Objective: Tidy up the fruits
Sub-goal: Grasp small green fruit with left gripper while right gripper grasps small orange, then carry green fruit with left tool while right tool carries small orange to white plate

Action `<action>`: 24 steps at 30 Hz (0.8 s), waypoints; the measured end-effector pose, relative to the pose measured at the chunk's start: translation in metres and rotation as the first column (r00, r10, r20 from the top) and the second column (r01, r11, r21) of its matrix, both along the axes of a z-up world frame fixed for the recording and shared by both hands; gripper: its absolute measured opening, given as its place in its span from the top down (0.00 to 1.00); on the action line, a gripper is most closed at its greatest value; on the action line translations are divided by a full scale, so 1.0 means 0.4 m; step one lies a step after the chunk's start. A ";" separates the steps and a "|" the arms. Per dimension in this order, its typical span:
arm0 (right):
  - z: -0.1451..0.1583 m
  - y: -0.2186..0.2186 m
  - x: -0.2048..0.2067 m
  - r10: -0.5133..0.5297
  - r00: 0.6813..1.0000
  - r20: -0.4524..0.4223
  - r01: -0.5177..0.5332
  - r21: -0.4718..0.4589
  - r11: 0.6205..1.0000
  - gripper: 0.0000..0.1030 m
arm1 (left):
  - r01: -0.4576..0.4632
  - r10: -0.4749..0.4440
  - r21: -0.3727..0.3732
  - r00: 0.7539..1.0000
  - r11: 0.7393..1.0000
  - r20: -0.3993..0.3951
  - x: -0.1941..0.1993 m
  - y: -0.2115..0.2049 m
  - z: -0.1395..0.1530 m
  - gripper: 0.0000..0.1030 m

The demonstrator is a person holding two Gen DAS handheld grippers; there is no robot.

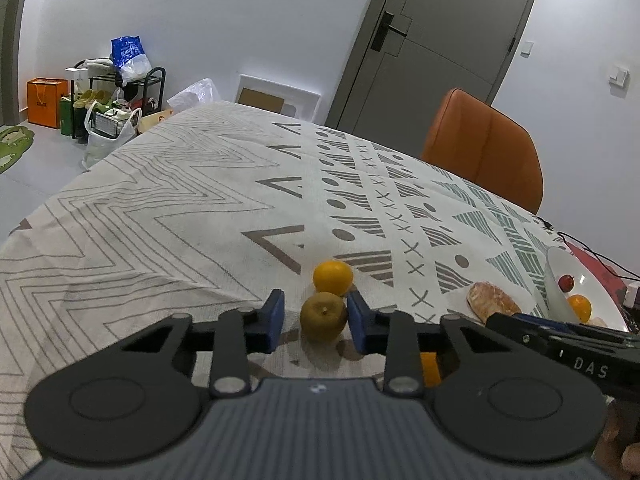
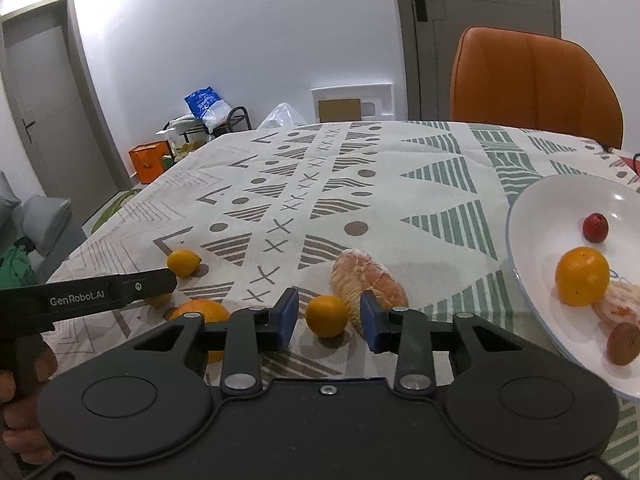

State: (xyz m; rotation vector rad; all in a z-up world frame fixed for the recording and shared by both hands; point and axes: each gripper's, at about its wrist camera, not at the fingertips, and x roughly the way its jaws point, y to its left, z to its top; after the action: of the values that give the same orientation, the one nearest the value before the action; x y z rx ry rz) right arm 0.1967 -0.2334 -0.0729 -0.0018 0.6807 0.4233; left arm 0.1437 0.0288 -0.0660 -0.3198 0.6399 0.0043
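My left gripper [image 1: 315, 322] brackets a greenish fruit [image 1: 323, 316], released; my right gripper [image 2: 328, 320], released, brackets a small orange [image 2: 327, 315] on the table [image 2: 400, 208].

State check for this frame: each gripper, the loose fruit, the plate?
left gripper: open, straddling the greenish fruit
right gripper: open around a small orange
peeled citrus: lying on the tablecloth
plate: holding several fruits

The table [image 2: 400, 168] is covered by a patterned cloth. Directly on it lie a white plate [image 2: 532, 216], a peeled citrus piece [image 2: 360, 276], several small oranges [image 2: 327, 315], a greenish-brown fruit [image 1: 323, 315], and a black cable [image 1: 580, 246].
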 end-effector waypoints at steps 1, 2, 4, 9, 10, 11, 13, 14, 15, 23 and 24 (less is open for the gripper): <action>-0.001 0.004 -0.001 0.003 1.000 0.004 -0.003 -0.005 1.000 0.64 | 0.001 -0.001 0.000 1.000 1.000 0.000 0.000 0.001 -0.001 0.73; -0.002 0.008 -0.001 0.005 1.000 0.008 -0.005 -0.011 1.000 0.64 | 0.003 -0.003 -0.003 1.000 1.000 -0.001 0.000 0.002 -0.002 0.77; -0.003 0.016 -0.003 0.010 1.000 0.017 -0.009 -0.029 1.000 0.64 | 0.004 -0.004 -0.010 1.000 1.000 0.001 -0.002 0.005 -0.003 0.77; -0.007 0.027 -0.002 0.029 1.000 -0.002 -0.030 -0.040 0.999 0.77 | 0.004 -0.004 -0.026 1.000 1.000 0.006 -0.007 0.013 -0.003 0.77; -0.007 0.028 -0.003 0.030 1.000 -0.004 -0.031 -0.044 0.999 0.78 | 0.005 -0.005 -0.027 1.000 1.000 0.008 -0.008 0.014 -0.003 0.77; -0.006 0.028 -0.005 0.030 1.000 0.000 -0.030 -0.045 0.999 0.78 | 0.006 -0.006 -0.027 1.000 1.000 0.010 -0.009 0.013 -0.002 0.77; -0.003 0.023 -0.008 0.028 1.000 0.000 -0.028 -0.037 0.999 0.78 | 0.007 -0.006 -0.026 1.000 1.000 0.014 -0.012 0.011 0.000 0.77; 0.000 0.020 -0.011 0.028 1.000 0.004 -0.028 -0.032 0.999 0.79 | 0.007 -0.007 -0.026 1.000 1.000 0.015 -0.012 0.010 0.001 0.77; 0.004 0.017 -0.015 0.028 1.000 0.011 -0.028 -0.030 0.999 0.79 | 0.008 -0.007 -0.028 1.000 1.000 0.018 -0.014 0.010 0.002 0.77; 0.038 -0.023 -0.039 0.002 0.999 0.054 -0.002 -0.012 1.000 0.79 | 0.009 -0.008 -0.023 0.999 1.000 0.051 -0.022 -0.008 0.034 0.77; 0.042 -0.029 -0.043 -0.002 0.998 0.059 0.003 -0.009 1.000 0.79 | 0.010 -0.009 -0.021 0.998 1.000 0.056 -0.024 -0.010 0.039 0.77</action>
State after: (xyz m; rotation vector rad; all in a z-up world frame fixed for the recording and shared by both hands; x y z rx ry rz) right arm 0.1796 -0.2451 -0.0562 -0.0217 0.6246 0.4162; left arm 0.1342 0.0247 -0.0505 -0.3367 0.5860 -0.0206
